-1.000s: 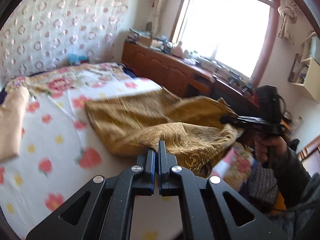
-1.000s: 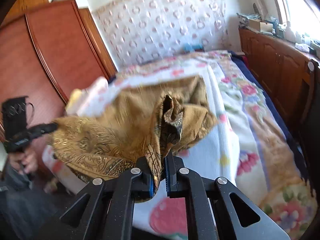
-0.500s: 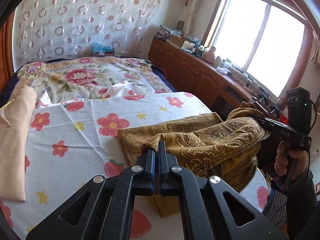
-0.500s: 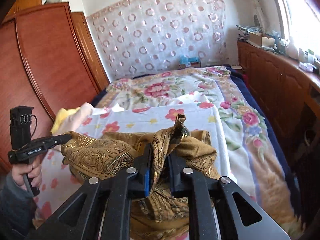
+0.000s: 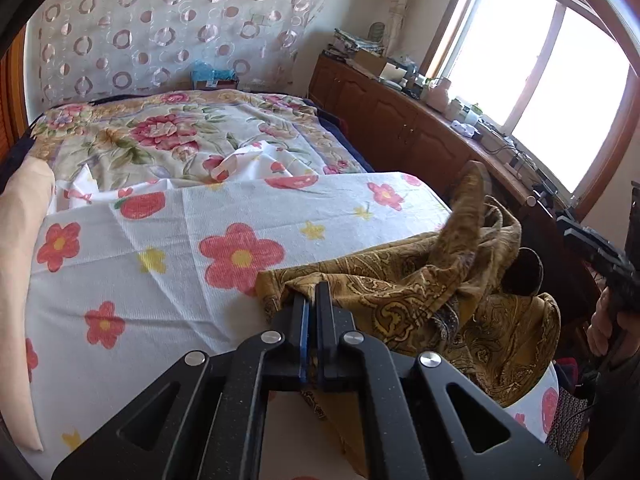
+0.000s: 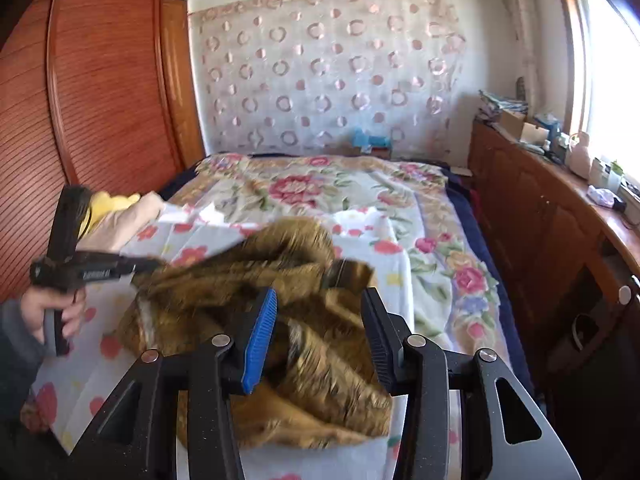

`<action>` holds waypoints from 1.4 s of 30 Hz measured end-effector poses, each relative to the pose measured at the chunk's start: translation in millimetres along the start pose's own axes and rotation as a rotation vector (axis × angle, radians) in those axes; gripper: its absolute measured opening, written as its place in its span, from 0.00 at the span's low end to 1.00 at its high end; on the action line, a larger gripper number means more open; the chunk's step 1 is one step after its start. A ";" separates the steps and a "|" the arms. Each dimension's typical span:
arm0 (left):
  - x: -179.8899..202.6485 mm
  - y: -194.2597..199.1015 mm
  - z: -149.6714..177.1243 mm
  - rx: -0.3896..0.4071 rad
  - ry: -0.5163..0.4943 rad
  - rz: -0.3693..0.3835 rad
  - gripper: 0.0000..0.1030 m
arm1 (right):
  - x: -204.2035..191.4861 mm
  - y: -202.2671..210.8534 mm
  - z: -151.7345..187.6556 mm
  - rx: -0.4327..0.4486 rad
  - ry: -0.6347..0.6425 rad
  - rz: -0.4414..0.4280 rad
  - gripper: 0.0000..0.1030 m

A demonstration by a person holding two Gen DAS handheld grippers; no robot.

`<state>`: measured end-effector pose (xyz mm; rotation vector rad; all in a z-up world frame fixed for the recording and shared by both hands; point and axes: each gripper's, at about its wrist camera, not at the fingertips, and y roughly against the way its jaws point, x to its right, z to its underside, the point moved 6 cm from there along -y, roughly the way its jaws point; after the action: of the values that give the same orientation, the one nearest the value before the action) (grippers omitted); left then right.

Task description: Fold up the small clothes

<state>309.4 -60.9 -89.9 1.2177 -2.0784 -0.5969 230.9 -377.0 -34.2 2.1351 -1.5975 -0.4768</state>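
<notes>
Gold paisley cloth garment point(image 5: 420, 296), faintly shiny, sits pinched between the left gripper's point(image 5: 311, 300) matt black plastic fingers. Beyond them, a ribbed white flowered bedsheet point(image 5: 160, 248); glossy wooden cabinet point(image 5: 400, 120).

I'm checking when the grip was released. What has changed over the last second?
The right gripper has opened and let go of the gold patterned garment, which has dropped from being held up into a bunched heap at the bed's near edge. The left gripper stays shut on the cloth.
</notes>
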 end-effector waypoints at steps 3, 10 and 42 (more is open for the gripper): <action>9.1 12.8 -3.6 0.025 -0.047 0.009 0.14 | -20.0 0.6 21.8 -0.047 0.039 -0.027 0.44; 15.7 59.9 -8.6 0.130 -0.120 -0.056 0.79 | -69.2 4.6 65.3 -0.122 0.125 -0.032 0.44; 9.3 59.0 33.1 0.093 -0.124 -0.065 0.80 | -0.2 -29.8 -7.5 0.017 -0.213 -0.176 0.02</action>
<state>247.4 -39.7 -70.8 1.3353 -2.1981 -0.6255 258.9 -368.6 -43.6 2.3141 -1.5322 -0.7731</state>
